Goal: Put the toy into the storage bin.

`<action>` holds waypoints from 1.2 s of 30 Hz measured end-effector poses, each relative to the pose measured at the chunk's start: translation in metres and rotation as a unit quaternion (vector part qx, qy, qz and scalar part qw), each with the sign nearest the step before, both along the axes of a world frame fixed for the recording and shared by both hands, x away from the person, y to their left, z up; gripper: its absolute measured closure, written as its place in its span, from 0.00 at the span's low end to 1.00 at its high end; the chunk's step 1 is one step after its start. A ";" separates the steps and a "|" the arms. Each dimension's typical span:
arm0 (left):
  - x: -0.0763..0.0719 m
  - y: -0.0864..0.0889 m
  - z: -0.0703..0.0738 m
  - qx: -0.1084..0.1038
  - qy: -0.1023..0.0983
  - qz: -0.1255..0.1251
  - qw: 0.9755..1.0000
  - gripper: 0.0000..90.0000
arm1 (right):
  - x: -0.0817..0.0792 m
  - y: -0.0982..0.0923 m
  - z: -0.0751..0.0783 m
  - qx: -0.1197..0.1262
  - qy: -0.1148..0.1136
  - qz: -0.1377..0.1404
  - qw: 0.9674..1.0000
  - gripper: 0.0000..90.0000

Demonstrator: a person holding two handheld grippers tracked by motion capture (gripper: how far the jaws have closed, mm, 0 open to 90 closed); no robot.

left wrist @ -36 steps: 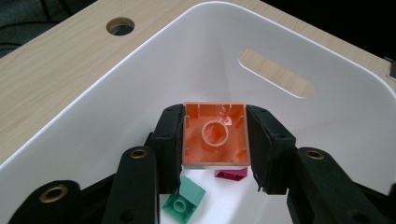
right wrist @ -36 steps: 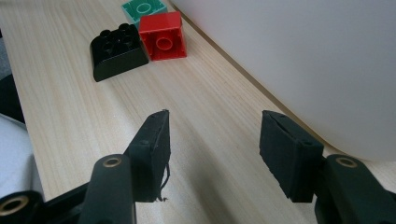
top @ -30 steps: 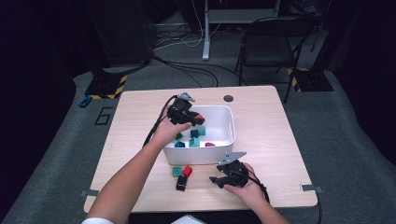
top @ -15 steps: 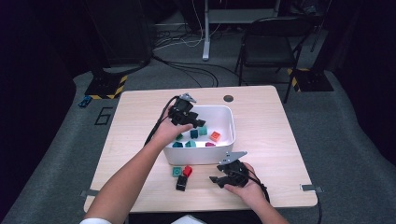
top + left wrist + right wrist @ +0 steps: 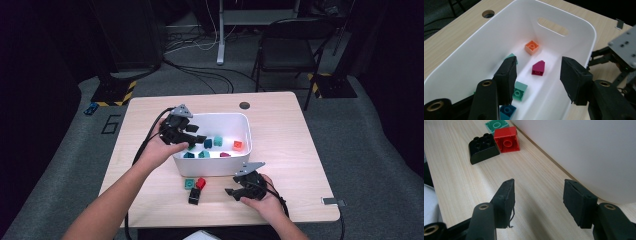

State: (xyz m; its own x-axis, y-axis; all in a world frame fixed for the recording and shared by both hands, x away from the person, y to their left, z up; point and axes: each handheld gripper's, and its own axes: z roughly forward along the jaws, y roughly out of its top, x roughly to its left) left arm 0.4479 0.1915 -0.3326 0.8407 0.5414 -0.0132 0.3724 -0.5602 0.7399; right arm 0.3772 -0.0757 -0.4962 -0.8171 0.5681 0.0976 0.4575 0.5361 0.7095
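Right now the left gripper hangs over the white bin's left rim, jaws just opened with nothing between them, bricks lying inside. Red brick and black brick wait by the surface's near edge. Right gripper, jaws apart and empty, probably goes there next.

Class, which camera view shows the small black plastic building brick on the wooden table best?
The right gripper view: the black brick lies large, studs clear, beside a red brick. The high view shows it small and dark; the left gripper view looks into the white bin.
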 end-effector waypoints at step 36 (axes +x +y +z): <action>-0.082 0.063 -0.085 0.002 0.024 0.037 0.999 0.49 | 0.000 0.000 0.000 0.000 -0.005 -0.006 1.000 0.47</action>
State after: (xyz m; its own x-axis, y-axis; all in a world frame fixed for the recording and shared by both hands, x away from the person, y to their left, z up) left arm 0.3657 0.2541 -0.4173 0.7966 0.6023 -0.0514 0.4487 -0.5321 0.7180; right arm 0.3770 -0.0760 -0.4964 -0.8113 0.5776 0.0902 0.4569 0.5302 0.7143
